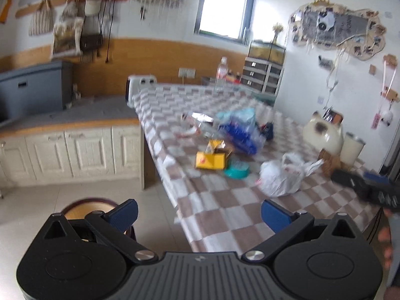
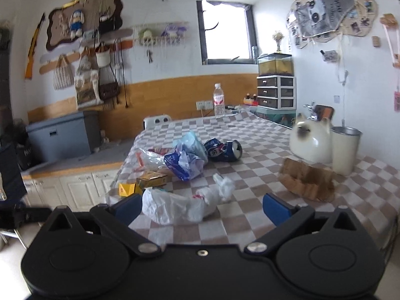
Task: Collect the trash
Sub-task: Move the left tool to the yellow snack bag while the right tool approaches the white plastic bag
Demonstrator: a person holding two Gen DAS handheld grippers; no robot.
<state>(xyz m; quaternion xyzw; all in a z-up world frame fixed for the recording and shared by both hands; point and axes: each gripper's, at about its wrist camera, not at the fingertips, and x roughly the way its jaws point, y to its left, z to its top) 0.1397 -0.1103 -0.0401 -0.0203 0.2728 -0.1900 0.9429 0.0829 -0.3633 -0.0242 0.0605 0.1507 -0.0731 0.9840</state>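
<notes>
While both grippers hang wide open and empty, the left gripper (image 1: 199, 215) is off the bench (image 1: 225, 215) edge. The right gripper (image 2: 201, 206) is just short of the white bag (image 2: 180, 206); wrappers, a yellow box (image 2: 127, 189) and a crushed can (image 2: 225, 150) lie beyond.

The left gripper (image 1: 198, 213) is held level with its jaws spread wide, nothing between the blue pads (image 1: 125, 213). It sits off the near left corner of the bench, one pad over the floor and the other over the bench's near edge. The right gripper (image 2: 200, 208) is also level, jaws wide apart and empty, just above the near edge of the bench and pointing along it toward the far end. In the left wrist view its dark body shows blurred at the right side, with part of a hand (image 1: 386, 237) beneath it.
</notes>
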